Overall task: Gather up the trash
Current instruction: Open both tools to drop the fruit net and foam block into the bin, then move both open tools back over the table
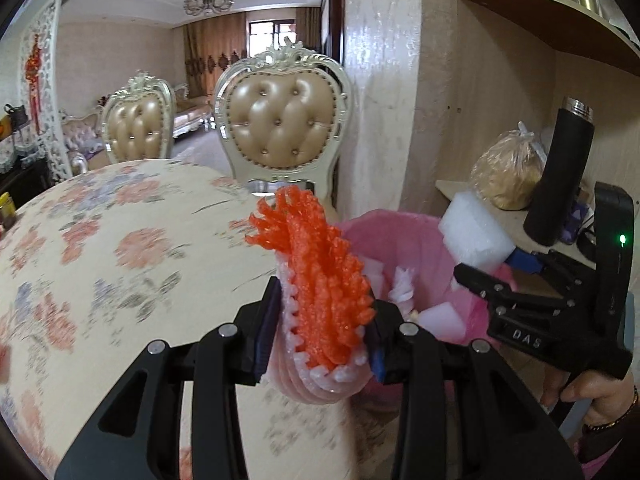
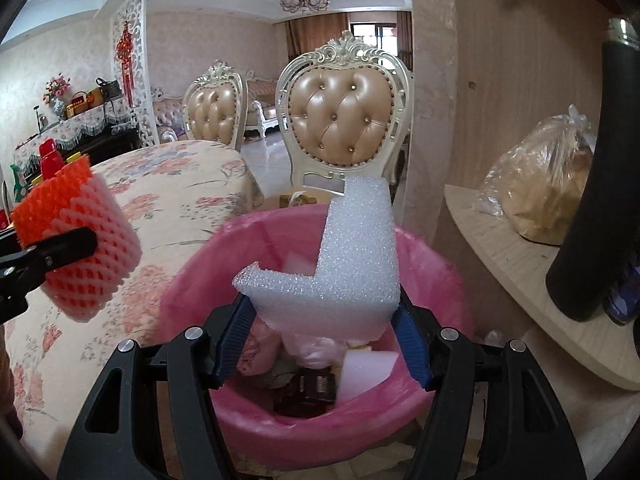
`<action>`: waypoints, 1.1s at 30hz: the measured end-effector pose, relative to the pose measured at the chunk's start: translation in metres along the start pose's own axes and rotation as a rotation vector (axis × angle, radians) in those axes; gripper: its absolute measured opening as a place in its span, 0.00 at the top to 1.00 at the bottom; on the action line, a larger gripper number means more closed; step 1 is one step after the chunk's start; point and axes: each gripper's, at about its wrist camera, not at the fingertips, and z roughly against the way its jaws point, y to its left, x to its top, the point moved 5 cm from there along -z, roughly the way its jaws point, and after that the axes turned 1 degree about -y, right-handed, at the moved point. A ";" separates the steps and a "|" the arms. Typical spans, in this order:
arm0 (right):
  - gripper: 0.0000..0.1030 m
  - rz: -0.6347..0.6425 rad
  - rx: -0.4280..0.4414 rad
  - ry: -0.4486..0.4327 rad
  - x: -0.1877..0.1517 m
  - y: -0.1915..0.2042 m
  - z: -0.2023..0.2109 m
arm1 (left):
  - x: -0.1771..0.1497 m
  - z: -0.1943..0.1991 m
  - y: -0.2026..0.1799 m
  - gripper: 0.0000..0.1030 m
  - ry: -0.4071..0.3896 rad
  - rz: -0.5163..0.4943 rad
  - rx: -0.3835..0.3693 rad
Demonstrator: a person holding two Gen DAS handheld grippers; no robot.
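Note:
My left gripper (image 1: 320, 332) is shut on an orange and white foam fruit net (image 1: 320, 292), held over the table's edge beside the pink-lined trash bin (image 1: 452, 312). The net also shows in the right wrist view (image 2: 76, 240), left of the bin. My right gripper (image 2: 324, 320) is shut on an L-shaped white foam block (image 2: 348, 256) and holds it right above the open bin (image 2: 436, 364). The block (image 1: 476, 232) and the right gripper (image 1: 496, 264) show in the left wrist view, over the bin. The bin holds white foam pieces, wrappers and a dark box.
A table with a floral cloth (image 1: 120, 260) lies left of the bin. Two padded chairs (image 2: 344, 120) stand behind. A low shelf (image 2: 520, 260) on the right carries a black flask (image 2: 592, 200) and a tied bag (image 2: 536, 184).

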 end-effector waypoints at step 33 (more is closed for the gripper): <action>0.20 0.142 0.162 -0.045 0.008 0.108 0.038 | -0.050 0.107 0.165 0.05 -0.071 0.193 0.390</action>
